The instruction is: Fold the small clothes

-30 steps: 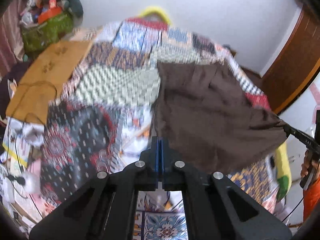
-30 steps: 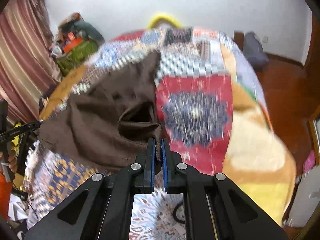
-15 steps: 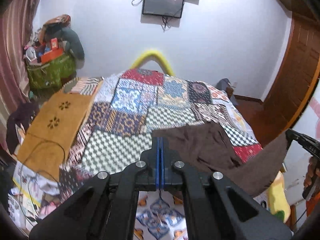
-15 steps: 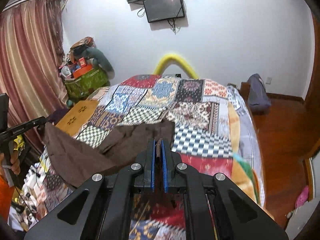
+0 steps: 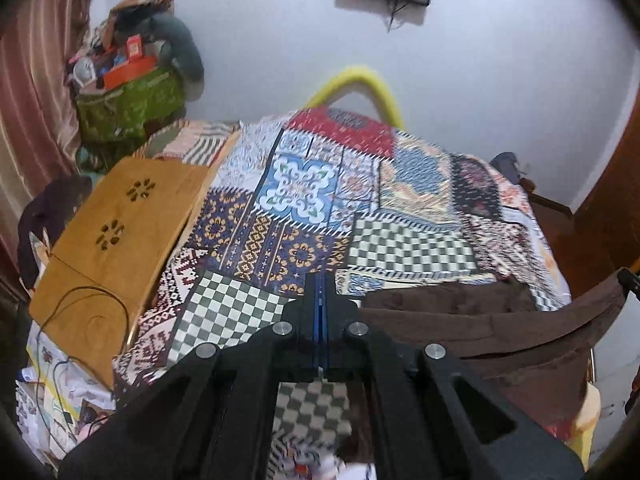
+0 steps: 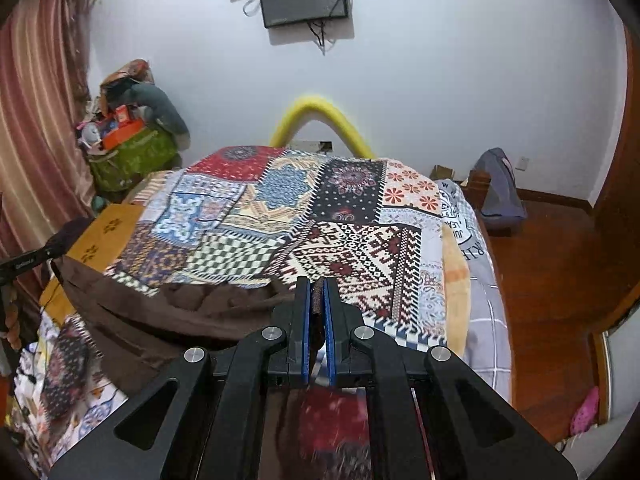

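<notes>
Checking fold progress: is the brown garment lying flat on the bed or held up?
Held up: the brown garment stretches between both closed grippers, sagging above the patchwork bedspread.

Brown garment stretched above a patchwork bedspread

The left gripper has its blue-padded jaws pressed together; whether cloth sits between them cannot be told. A brown garment spreads rightward from it to the right gripper at the frame's edge, hanging over the patchwork bedspread. A tan wooden board lies left.
</notes>
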The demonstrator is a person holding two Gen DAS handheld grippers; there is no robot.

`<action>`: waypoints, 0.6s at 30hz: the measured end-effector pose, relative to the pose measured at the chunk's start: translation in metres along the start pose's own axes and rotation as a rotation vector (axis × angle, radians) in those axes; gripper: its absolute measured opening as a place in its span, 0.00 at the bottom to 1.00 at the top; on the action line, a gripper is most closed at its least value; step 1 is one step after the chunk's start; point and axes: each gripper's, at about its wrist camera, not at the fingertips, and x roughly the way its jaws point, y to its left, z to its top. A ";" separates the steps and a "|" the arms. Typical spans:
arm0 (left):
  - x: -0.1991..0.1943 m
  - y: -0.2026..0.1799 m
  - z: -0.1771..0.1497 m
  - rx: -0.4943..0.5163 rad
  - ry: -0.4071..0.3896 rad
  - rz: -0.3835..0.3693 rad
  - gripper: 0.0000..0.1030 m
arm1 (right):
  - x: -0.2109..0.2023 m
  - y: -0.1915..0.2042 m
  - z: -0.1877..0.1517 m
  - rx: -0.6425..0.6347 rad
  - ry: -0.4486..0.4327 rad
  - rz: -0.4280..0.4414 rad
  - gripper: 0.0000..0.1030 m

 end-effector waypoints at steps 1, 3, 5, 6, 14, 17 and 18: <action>0.009 0.001 0.002 -0.002 0.008 0.005 0.00 | 0.010 -0.003 0.001 0.004 0.010 -0.001 0.05; 0.030 0.004 0.003 0.003 0.016 0.032 0.00 | 0.028 -0.006 0.003 0.002 0.031 -0.015 0.05; 0.050 0.007 0.006 0.005 0.032 0.041 0.00 | 0.043 -0.010 0.004 -0.003 0.053 -0.025 0.05; 0.060 0.009 0.007 0.004 0.042 0.042 0.00 | 0.051 -0.012 0.004 -0.003 0.064 -0.030 0.05; 0.091 -0.015 -0.010 0.132 0.084 0.013 0.02 | 0.072 -0.020 0.005 -0.008 0.114 -0.052 0.18; 0.092 -0.028 -0.025 0.166 0.129 -0.015 0.08 | 0.060 -0.013 0.002 -0.047 0.100 -0.068 0.41; 0.091 -0.030 -0.030 0.166 0.145 -0.024 0.12 | 0.058 -0.012 0.002 -0.054 0.091 -0.065 0.46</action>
